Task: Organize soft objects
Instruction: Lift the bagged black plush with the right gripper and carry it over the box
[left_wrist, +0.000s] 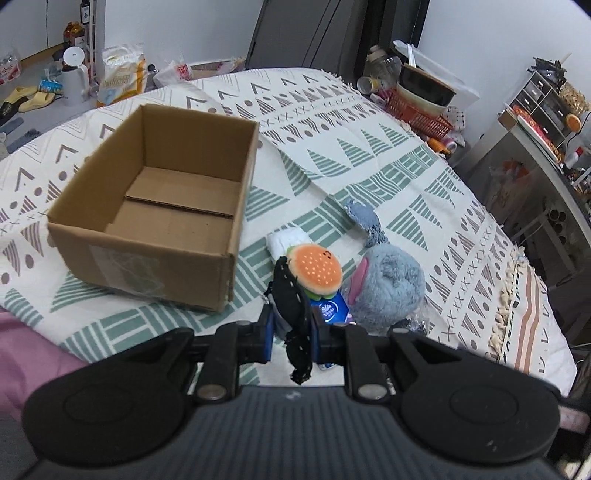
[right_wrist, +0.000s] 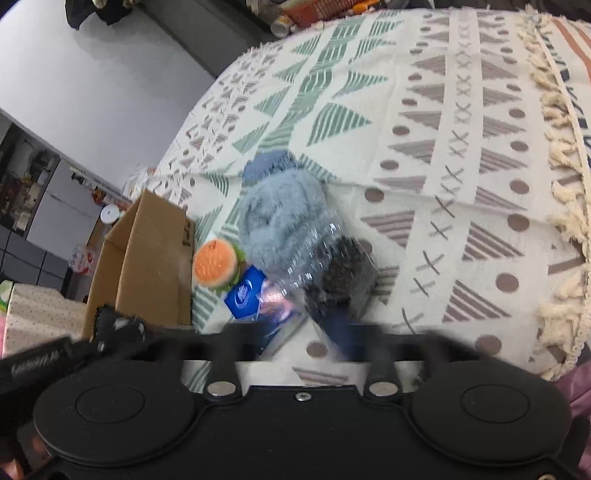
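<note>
Patterned bedspread (left_wrist: 369, 147): your left gripper (left_wrist: 293, 332) pinches a black cloth (left_wrist: 291, 302); your right gripper (right_wrist: 306, 332) gapes, holding nothing. Box (left_wrist: 155, 206) at ten o'clock sits empty; burger toy (left_wrist: 316, 271), grey plush (left_wrist: 388, 284) wait.

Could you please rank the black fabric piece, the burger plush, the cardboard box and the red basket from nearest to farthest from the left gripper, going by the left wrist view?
1. black fabric piece: pinched in the left gripper.
2. burger plush: just beyond the fingers.
3. cardboard box: farther, to the left.
4. red basket: far right, at the blanket's edge.
</note>
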